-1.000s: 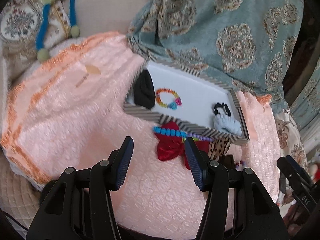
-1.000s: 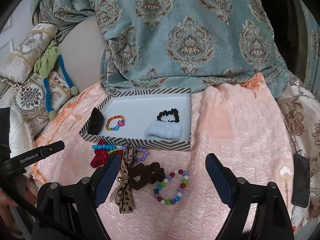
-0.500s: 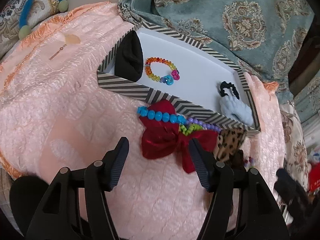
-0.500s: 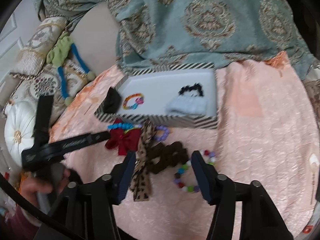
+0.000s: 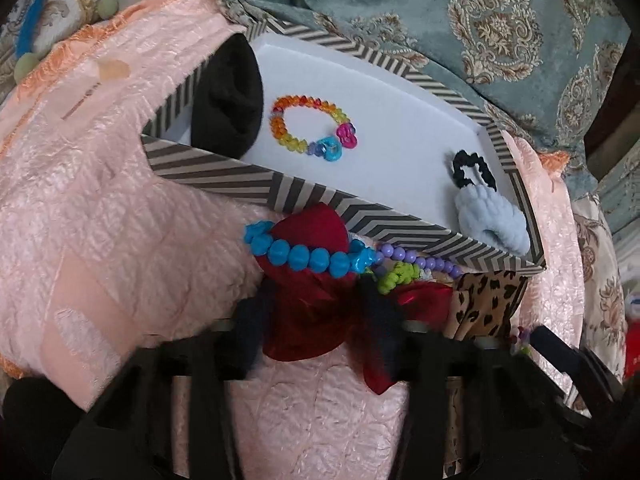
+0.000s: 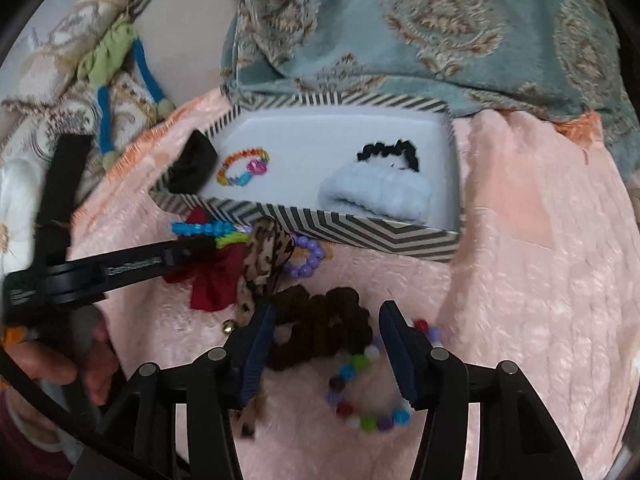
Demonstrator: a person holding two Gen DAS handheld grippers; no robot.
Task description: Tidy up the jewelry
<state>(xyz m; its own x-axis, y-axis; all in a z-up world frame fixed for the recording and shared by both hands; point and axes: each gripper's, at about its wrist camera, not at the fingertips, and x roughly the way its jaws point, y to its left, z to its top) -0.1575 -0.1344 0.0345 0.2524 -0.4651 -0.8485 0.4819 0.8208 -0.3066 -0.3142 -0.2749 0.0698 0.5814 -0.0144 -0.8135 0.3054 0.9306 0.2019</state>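
Peach quilt (image 6: 540, 280): a textured spread that carries the tray and the loose pieces.
Striped tray (image 5: 224, 176): a chevron-edged box with a white floor, set on the quilt in front of the teal damask cloth (image 6: 400, 20).
In the tray: a black scrunchie (image 5: 228, 108) leaning in the left corner, a rainbow bead bracelet (image 5: 312, 124) near the middle, a thin black hair tie (image 5: 472, 168) and a pale blue scrunchie (image 5: 492, 216) touching each other at the right end.
Outside the tray: a red bow (image 5: 316, 308) just beside the front wall, with a blue bead bracelet (image 5: 304, 256) lying across it, a purple bead bracelet (image 6: 308, 256) and a green bead piece (image 5: 396, 276) next to it, and a leopard-print bow (image 6: 264, 256) to its right.
Nearer the right claw: a brown scrunchie (image 6: 320, 324) and a multicoloured bead bracelet (image 6: 368, 392) lie flat on the quilt.
Left claw (image 5: 316, 320): blurred, its two fingers spread either side of the red bow's left lobe; contact cannot be made out.
Right claw (image 6: 328, 344): fingers wide apart and holding nothing, with the brown scrunchie between them and the multicoloured bracelet by the right finger.
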